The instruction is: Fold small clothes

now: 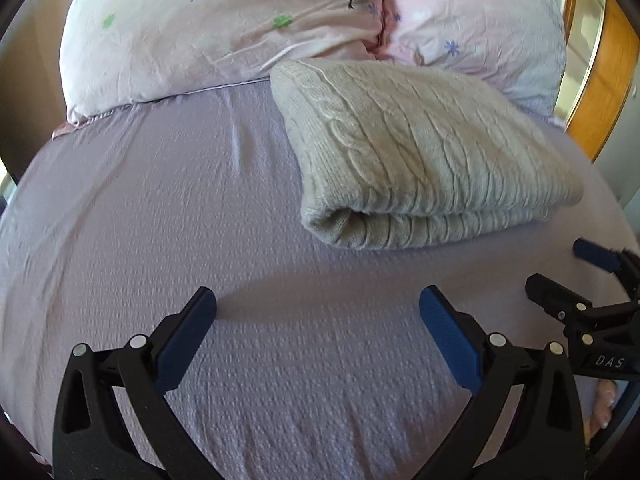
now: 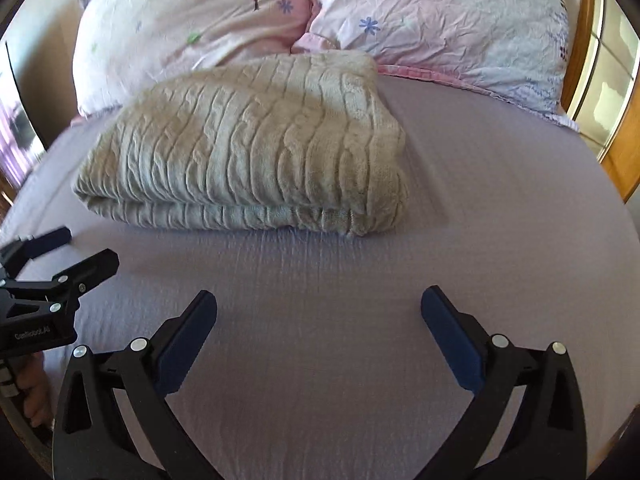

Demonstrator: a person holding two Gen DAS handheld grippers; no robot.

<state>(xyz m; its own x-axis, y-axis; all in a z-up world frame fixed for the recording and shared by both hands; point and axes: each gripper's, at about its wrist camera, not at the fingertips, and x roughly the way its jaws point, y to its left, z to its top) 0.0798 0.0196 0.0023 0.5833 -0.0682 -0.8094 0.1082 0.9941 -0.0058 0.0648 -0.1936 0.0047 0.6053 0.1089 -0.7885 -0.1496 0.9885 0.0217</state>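
Observation:
A beige cable-knit sweater (image 1: pixel 420 160) lies folded in a thick rectangle on the lilac bed sheet (image 1: pixel 160 208); it also shows in the right wrist view (image 2: pixel 248 156). My left gripper (image 1: pixel 318 300) is open and empty, a little above the sheet, in front and to the left of the sweater. My right gripper (image 2: pixel 318 300) is open and empty in front of the sweater. Each gripper shows at the edge of the other's view: the right gripper (image 1: pixel 560 268), the left gripper (image 2: pixel 86 246).
Two pink floral pillows (image 1: pixel 224 28) (image 2: pixel 440 24) lean at the head of the bed behind the sweater. A wooden frame (image 1: pixel 608 72) stands at the far right. Bare sheet (image 2: pixel 480 208) lies around the sweater.

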